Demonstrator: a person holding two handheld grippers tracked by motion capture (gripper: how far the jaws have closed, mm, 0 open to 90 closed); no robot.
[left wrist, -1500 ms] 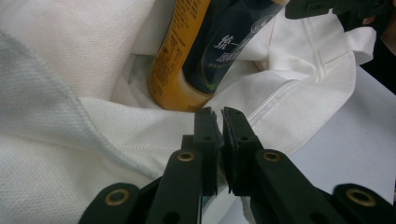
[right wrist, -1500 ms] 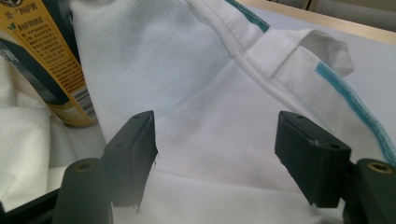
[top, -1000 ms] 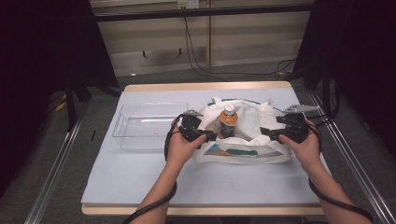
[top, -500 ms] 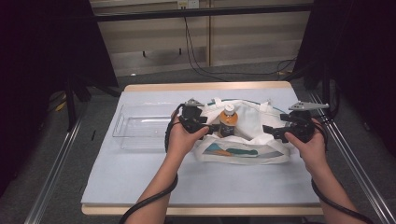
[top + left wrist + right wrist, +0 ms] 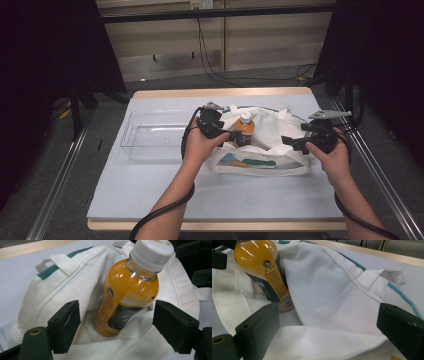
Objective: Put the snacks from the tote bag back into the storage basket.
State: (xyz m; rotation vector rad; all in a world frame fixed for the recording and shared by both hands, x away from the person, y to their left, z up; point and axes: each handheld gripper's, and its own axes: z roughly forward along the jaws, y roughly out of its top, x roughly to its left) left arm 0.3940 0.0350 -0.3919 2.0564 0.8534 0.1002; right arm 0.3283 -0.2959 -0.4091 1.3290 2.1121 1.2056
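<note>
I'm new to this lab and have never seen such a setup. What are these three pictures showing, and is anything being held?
A person works at a table with a hand-held two-jaw gripper in each hand. The high view looks down from above; the other two views come from cameras riding on each gripper. On the table lie a white tote bag with an orange drink bottle standing in it, and a clear plastic tray. The left gripper has just been opening, its jaws either side of the bottle without pressing it. The right gripper is open; nothing is held.
</note>
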